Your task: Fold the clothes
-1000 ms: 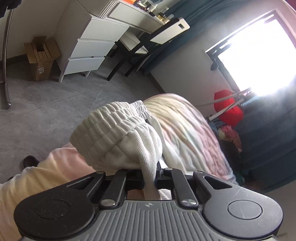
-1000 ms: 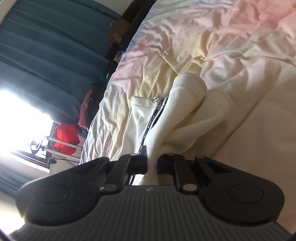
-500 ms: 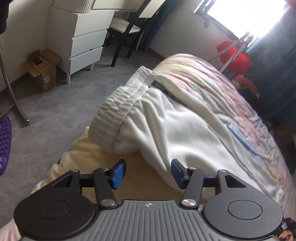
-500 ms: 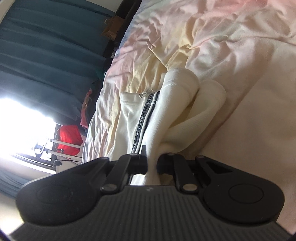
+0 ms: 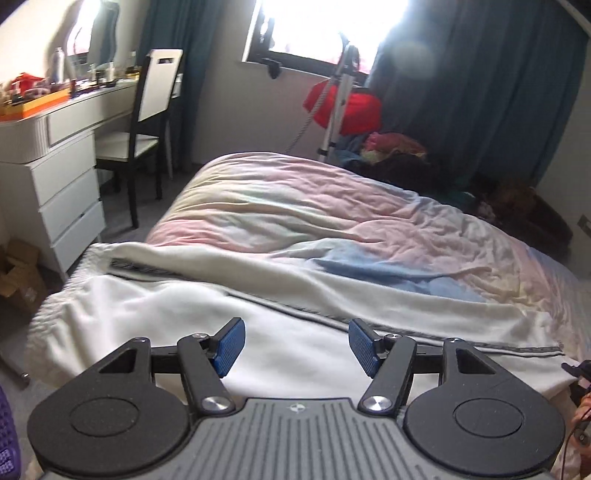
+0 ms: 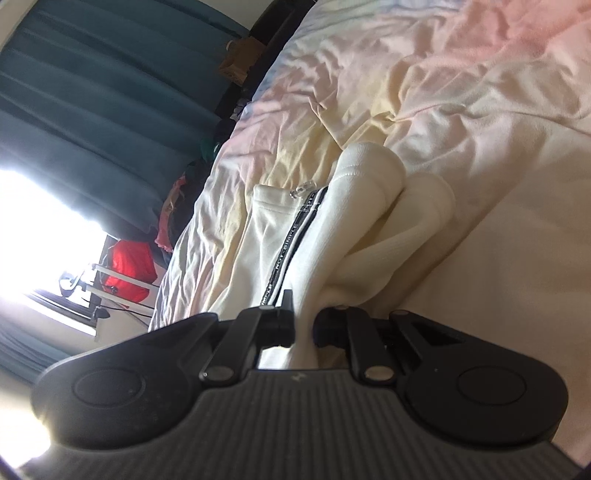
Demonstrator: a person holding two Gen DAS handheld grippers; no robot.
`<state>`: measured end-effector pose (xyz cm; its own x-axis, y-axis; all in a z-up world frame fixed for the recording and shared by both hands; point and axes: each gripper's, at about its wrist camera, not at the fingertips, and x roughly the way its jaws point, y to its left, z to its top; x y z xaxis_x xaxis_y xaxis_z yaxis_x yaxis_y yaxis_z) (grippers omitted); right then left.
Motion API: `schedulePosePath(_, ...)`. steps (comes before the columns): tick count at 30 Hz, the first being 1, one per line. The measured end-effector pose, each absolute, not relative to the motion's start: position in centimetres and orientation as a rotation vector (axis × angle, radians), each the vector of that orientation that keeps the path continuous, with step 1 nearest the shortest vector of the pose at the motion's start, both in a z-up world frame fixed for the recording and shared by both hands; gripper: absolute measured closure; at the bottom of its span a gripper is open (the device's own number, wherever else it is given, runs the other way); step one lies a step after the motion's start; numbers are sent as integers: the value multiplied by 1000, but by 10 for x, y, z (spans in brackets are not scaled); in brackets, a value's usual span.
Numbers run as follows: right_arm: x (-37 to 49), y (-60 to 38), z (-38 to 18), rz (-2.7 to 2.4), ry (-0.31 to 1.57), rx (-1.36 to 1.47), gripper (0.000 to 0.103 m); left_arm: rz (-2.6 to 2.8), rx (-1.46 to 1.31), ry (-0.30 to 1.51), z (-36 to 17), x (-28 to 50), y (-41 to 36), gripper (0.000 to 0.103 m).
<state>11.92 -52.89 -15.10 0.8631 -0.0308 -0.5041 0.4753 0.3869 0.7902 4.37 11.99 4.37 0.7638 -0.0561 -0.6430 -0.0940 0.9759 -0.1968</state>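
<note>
While one end stays pinned: folding white trousers [image 5: 229, 306] on bed [image 5: 332, 206]
Left gripper [image 5: 295, 345]: jaws opening, empty, trousers just below
Right gripper [image 6: 304, 325]: clamped on trouser cuff
Next, likely: left regrips cloth

Daylight glares white through the window [image 5: 325, 22], blowing it out; fisheye edges curve, and the curtains [image 6: 92, 103] stay dim.
</note>
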Motion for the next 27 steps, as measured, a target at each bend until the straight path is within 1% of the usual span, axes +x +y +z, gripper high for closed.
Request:
schedulePosePath(5,119,-527,-151,-342,450,1112,92,-77,-217,691,10,105,29,39)
schedulePosePath(7,119,-528,-152,-338,450,1116,92,-100,-164,681,-14,123,-9,39)
schedulePosePath(11,118,-530,-155,-300,444,1125,92,-146,-17,700,-63,135,-73,39)
schedulePosePath(14,118,-532,-157,-238,438,1141,91,-156,58,762,-102,139,-100,39)
schedulePosePath(15,117,-534,-159,-220,437,1154,90,-164,75,753,-112,137,-107,37)
schedulePosePath(16,117,-536,-162,-206,438,1174,89,-165,104,738,-121,136,-110,34)
schedulePosePath(20,119,-541,-175,-156,425,1273,86,-185,163,701,-137,129,-116,32)
schedulePosePath(21,121,-542,-178,-136,415,1298,79,-189,162,702,-138,127,-115,31)
schedulePosePath(22,123,-543,-181,-117,405,1324,66,-194,162,703,-139,126,-114,31)
schedulePosePath(23,127,-543,-183,-97,400,1334,61,-199,161,704,-139,125,-112,30)
schedulePosePath(24,133,-543,-184,-77,399,1324,53,-204,160,705,-140,123,-111,30)
schedulePosePath(25,140,-543,-185,-62,406,1306,49,-209,160,705,-140,122,-110,30)
schedulePosePath(27,155,-540,-188,-64,438,1253,49,-200,165,700,-140,120,-112,30)
